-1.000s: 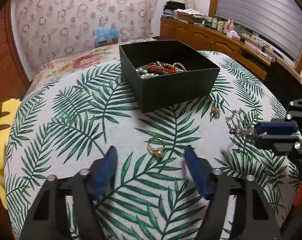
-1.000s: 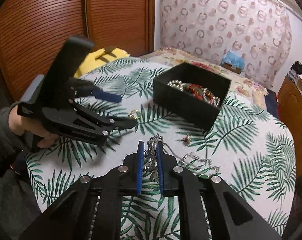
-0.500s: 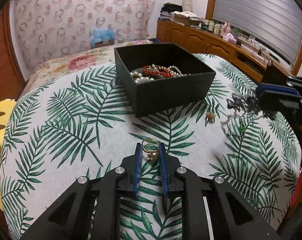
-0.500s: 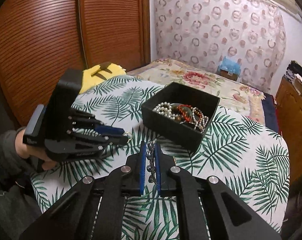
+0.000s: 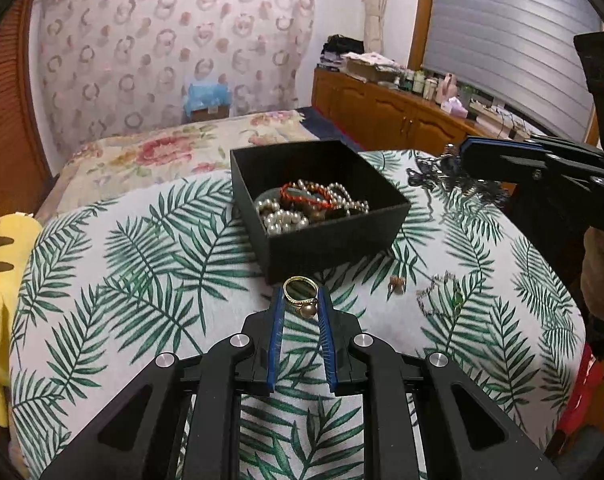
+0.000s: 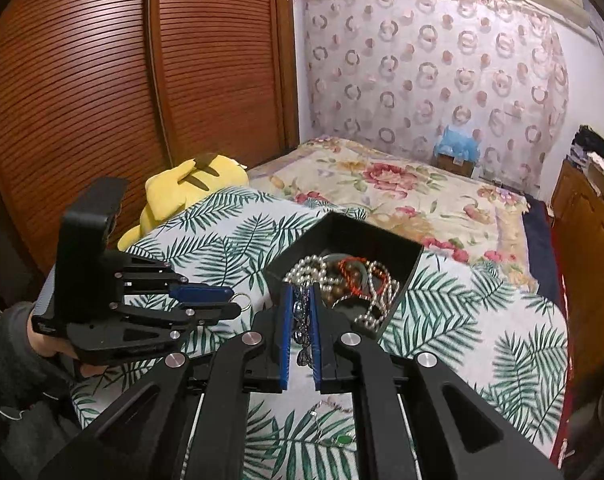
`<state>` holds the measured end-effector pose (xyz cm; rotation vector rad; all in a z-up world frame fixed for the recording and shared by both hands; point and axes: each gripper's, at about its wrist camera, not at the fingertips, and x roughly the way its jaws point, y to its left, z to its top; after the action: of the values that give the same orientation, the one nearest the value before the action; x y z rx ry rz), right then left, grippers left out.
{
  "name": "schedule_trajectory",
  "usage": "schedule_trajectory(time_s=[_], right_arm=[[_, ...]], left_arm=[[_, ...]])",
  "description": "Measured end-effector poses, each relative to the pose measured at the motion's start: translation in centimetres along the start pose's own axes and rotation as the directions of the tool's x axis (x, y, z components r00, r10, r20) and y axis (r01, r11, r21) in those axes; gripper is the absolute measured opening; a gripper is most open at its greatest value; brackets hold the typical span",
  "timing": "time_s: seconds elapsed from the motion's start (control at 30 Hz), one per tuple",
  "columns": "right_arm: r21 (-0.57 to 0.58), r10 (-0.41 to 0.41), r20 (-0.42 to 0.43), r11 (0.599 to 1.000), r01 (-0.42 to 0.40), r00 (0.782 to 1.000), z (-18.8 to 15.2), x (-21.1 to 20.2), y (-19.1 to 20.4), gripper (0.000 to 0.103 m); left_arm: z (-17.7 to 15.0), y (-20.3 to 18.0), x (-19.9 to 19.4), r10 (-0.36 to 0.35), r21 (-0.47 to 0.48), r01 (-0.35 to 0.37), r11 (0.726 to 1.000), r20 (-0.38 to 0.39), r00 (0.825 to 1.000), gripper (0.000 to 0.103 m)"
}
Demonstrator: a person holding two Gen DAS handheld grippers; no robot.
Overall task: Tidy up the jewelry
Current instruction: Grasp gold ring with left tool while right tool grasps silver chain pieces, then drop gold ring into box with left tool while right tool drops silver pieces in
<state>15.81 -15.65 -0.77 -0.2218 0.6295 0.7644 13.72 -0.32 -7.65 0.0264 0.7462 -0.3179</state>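
Black box, green palm-leaf cloth, yellow plush

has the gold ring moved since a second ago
Yes. The gold ring lay on the leaf cloth away from the black box; the left tool now grips it, nearer the box.

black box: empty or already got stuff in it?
Not empty. The lidless black box holds a heap of pearl strands and a red bead bracelet, visible in both wrist views.

Each hand-held gripper is black plastic with blue strips inside its fingers and shiny round silver screws. A dark grey sleeve covers the wrist at 9 o'clock.
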Motion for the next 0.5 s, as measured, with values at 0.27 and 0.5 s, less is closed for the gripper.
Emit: schedule_trajectory(time_s=[0.27,0.5], right_arm=[[-0.046,-0.023,0.030,0.999,0.025,0.999,2.9,1.9,-0.2,0.009],[-0.042,-0.028,0.015,0.999,0.028,1.000,4.6,5.2,-1.3,0.009]], left_arm=[[1.1,0.9,-0.6,0.006,-0.023,-0.005,1.000,0.043,0.999,0.016],[2.0,1.5,-0.8,0.024,-0.027,-0.022,0.999,0.059,0.998,0.016]])
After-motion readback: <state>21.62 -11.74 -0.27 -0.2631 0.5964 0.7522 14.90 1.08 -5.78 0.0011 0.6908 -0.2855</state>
